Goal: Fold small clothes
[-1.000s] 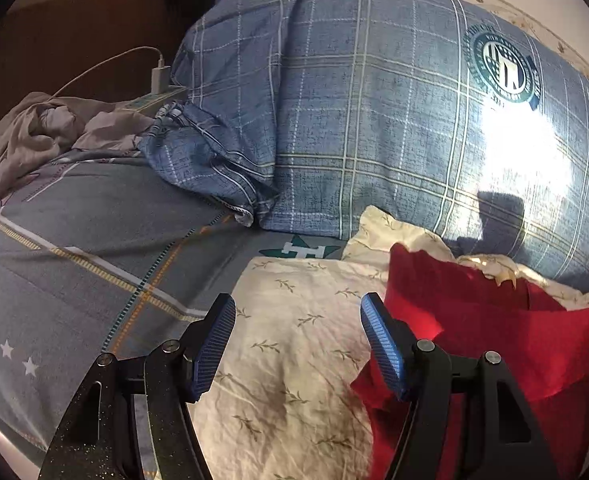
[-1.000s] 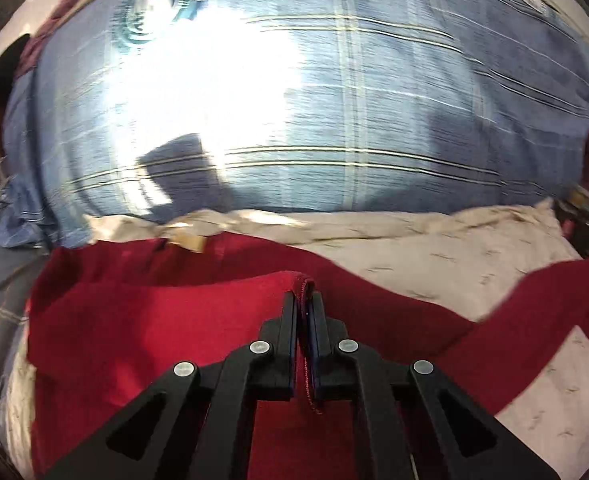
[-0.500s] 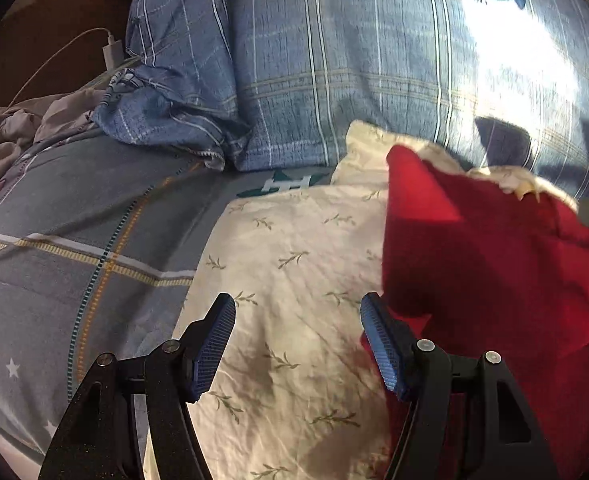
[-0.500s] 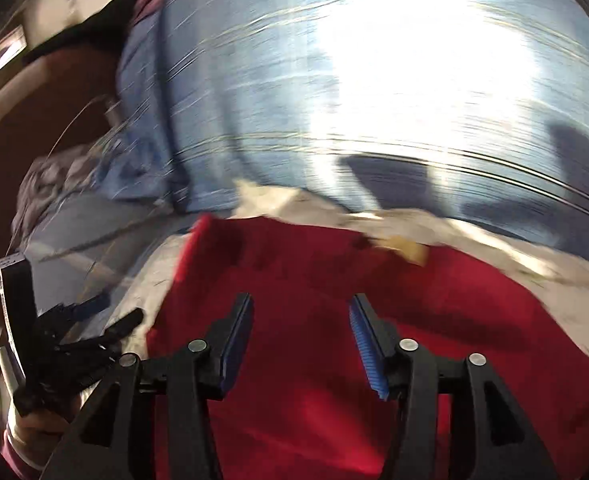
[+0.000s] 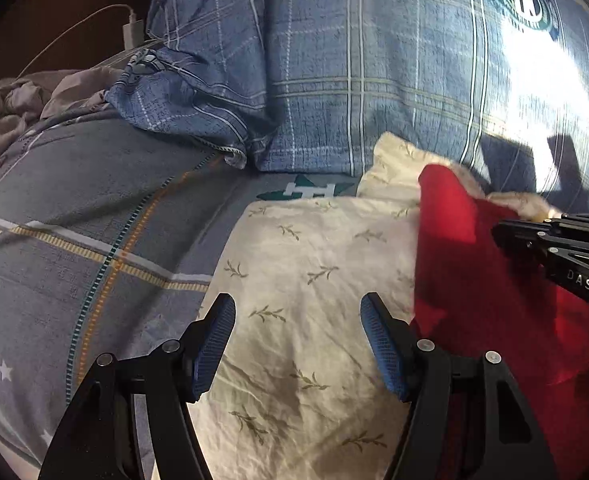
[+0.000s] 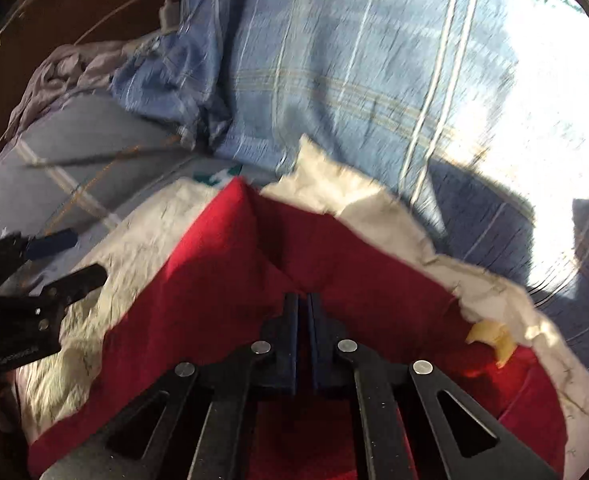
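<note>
Mid-fold on the bed: right gripper [image 6: 303,300], jaws just closed on the red garment [image 6: 222,280]; left gripper [image 5: 298,336] open, should next pin its near-left edge

Place: a bedroom in a home, seen on a made-up bed.
Landmark: big blue plaid pillow [image 5: 374,80] with a round green emblem.
In front of it: grey bedsheet [image 5: 74,240] with stripes and stars.
To its left: white charger and cable [image 5: 132,32], crumpled grey cloth [image 5: 22,100] beside dark wood.
</note>
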`<state>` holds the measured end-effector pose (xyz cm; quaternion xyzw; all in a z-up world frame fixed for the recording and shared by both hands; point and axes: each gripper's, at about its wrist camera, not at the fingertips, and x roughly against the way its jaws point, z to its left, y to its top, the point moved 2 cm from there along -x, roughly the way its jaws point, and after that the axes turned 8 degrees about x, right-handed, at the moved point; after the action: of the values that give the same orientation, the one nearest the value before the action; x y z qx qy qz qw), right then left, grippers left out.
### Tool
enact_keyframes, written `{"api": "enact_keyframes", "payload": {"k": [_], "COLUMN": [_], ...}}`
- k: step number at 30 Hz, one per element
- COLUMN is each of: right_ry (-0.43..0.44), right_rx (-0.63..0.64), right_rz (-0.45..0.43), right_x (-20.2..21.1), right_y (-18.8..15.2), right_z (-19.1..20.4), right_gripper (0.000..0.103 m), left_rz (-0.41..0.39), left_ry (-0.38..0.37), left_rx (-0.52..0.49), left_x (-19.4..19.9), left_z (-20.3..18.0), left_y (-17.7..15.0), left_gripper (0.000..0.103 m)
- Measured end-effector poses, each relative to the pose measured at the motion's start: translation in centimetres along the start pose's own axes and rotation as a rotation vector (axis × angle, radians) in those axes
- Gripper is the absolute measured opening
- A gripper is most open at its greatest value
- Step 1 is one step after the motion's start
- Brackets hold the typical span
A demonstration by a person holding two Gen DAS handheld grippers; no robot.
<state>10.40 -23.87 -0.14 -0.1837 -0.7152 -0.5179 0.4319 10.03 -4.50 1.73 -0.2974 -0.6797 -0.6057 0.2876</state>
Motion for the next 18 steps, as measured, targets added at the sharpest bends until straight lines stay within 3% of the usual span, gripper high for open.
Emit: {"api": "enact_keyframes", "payload": {"k": [4, 7, 8, 10, 12, 13, 14, 17, 18], "right_ry": [-0.102, -0.077, -0.071, -0.026, 0.015, 0.042, 0.064, 0.071, 0.059], "right_rx": [-0.082, -0.133, -0.151, -0.168, -0.142, -0.122, -0.102, -0.023, -0.011], "right_rz": [0.007, 0.026, 0.020, -0.030, -0.066, -0.084, -0.096, -0.048, -0.018], "right_x": [-1.7, -2.9, -2.5, -0.7, 0.5, 0.9, 1.0, -1.0, -2.2], "right_y": [0.5, 0.2, 0.2, 0.4, 1.0, 1.5, 1.9, 3.2, 3.3], "right_z": [-1.3, -1.3, -1.3, -0.9, -0.1, 0.3, 0.9, 3.0, 3.3], "right_gripper": [0.000, 0.001, 0.006, 0.009, 0.041, 0.066, 0.073, 0.069, 0.051], "left_rz": [-0.011, 0.008, 0.010, 0.006, -0.006, -0.010, -0.012, -0.007, -0.004], "left_ry": [-0.011, -0.012, -0.012, -0.023, -0.031, -0.030, -0.027, -0.013, -0.007], "left_rx": [0.013, 0.000, -0.001, 0.004, 0.011, 0.010, 0.008, 0.006, 0.011], "left_x": [0.1, -0.4, -0.2, 0.1, 0.5, 0.7, 0.7, 0.7, 0.7], "left_z": [0.2, 0.0, -0.1, 0.0, 0.0, 0.0, 0.0, 0.3, 0.4], "left_y": [-0.3, -0.6, -0.5, -0.3, -0.1, -0.1, -0.1, -0.3, -0.2], "left_gripper": [0.065, 0.065, 0.065, 0.065, 0.065, 0.065, 0.065, 0.065, 0.065]}}
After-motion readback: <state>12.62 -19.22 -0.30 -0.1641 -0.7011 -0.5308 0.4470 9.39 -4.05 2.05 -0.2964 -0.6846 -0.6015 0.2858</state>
